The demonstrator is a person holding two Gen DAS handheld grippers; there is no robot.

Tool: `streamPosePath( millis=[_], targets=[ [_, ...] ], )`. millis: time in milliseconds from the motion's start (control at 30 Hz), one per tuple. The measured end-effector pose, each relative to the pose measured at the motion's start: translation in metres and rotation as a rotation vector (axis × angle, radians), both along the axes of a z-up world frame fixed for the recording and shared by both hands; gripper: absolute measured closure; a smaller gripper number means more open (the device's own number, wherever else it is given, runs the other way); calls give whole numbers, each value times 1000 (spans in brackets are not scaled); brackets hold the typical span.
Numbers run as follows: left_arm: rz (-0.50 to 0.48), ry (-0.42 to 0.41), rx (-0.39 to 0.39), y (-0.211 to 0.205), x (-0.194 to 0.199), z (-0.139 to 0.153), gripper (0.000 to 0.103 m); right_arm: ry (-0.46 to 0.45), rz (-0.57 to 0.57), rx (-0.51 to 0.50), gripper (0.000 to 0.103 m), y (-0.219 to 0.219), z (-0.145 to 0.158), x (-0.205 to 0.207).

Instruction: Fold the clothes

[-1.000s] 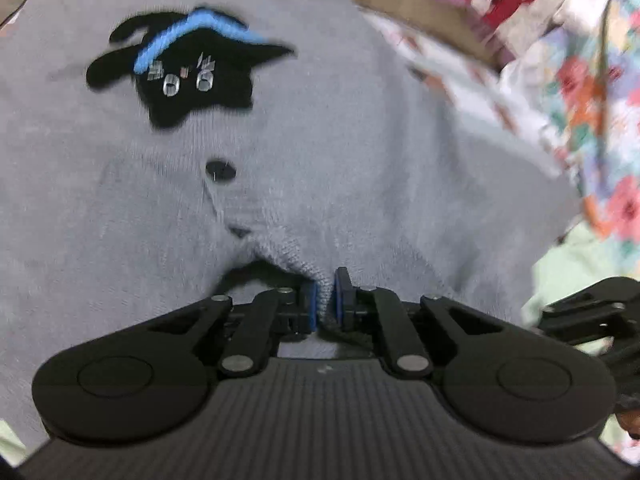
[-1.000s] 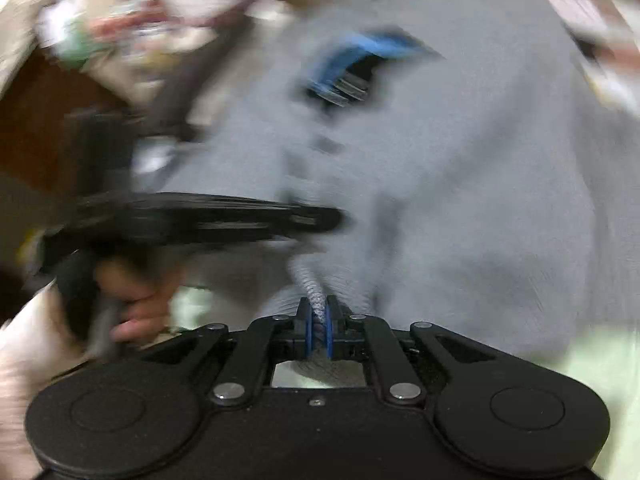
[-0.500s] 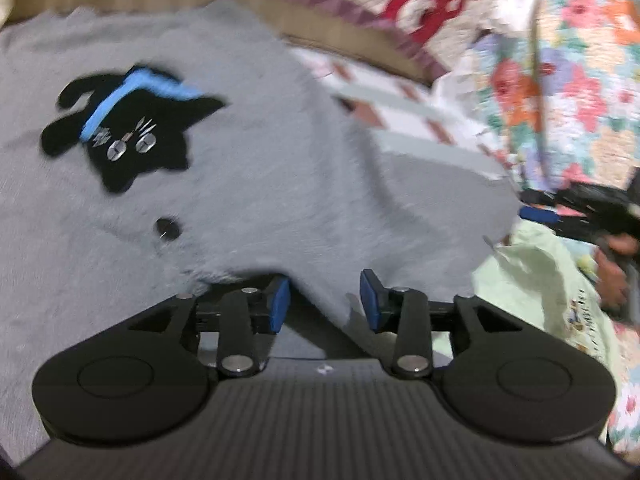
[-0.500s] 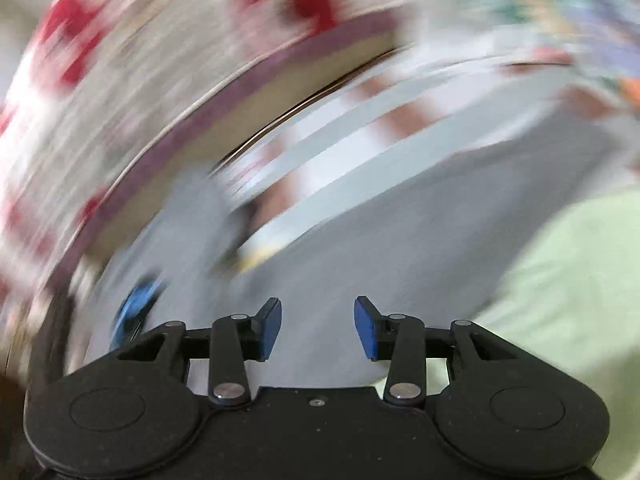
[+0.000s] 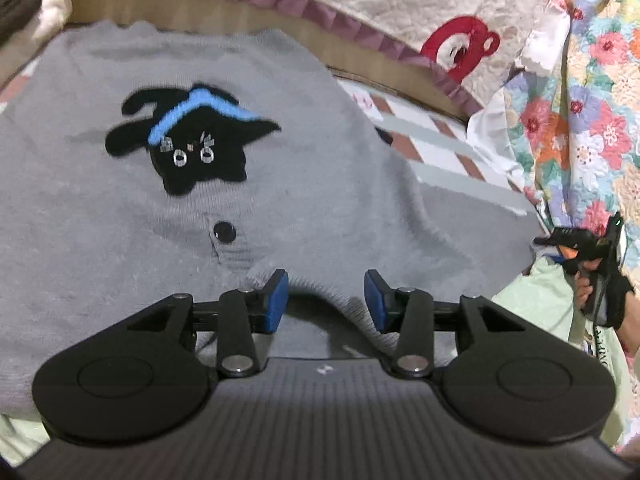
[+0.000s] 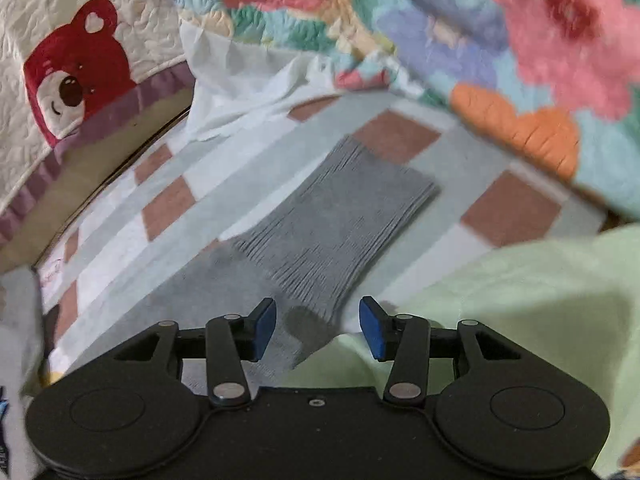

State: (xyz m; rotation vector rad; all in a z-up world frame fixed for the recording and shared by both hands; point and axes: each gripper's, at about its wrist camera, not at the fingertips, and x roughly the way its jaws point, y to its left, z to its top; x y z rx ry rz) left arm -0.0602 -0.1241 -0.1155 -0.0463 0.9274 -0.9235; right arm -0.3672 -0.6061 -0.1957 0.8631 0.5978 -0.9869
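right wrist view: grey sweater sleeve (image 6: 340, 232) lay on the checked sheet (image 6: 168, 204), long axis running straight ahead from the right gripper (image 6: 318, 326), jaws apart, empty; left gripper (image 5: 326, 294) likewise spread at the sweater's (image 5: 300, 184) collar.

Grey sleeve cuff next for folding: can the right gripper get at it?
Probably yes: the right gripper is open, the ribbed sleeve cuff lies flat on the checked sheet just ahead, uncovered.

This is a bedroom in a home. A checked bed sheet (image 6: 168, 204), a flowery quilt (image 6: 520, 40) and a soft blanket with a red bear (image 6: 76, 72) show it.
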Motion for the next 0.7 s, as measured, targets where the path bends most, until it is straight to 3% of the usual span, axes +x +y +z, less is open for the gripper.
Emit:
streamPosePath(
  millis=[167, 267, 300, 333, 433, 533, 633, 700],
  targets=[
    [-86, -214, 47, -24, -17, 22, 57, 39, 52, -134, 30, 15, -7, 17],
    [-144, -226, 59, -48, -16, 22, 57, 161, 127, -244, 27, 16, -13, 45],
    [-156, -204, 52, -56, -13, 20, 57, 180, 154, -276, 43, 15, -12, 52],
    [-166, -188, 37, -62, -11, 18, 57, 164, 173, -295, 89, 14, -8, 53],
    [-218, -142, 26, -73, -13, 10, 57, 103, 187, -427, 95, 20, 22, 49],
    [-285, -95, 38, -82, -18, 0, 57, 61, 92, -601, 96, 29, 66, 21],
    [-350, -46, 65, -89, -24, -12, 57, 57, 27, -578, 96, 11, 77, -8],
    [-376, -15, 101, -91, -29, -23, 56, 163, 107, -558, 96, 1, 63, -1]
  ],
)
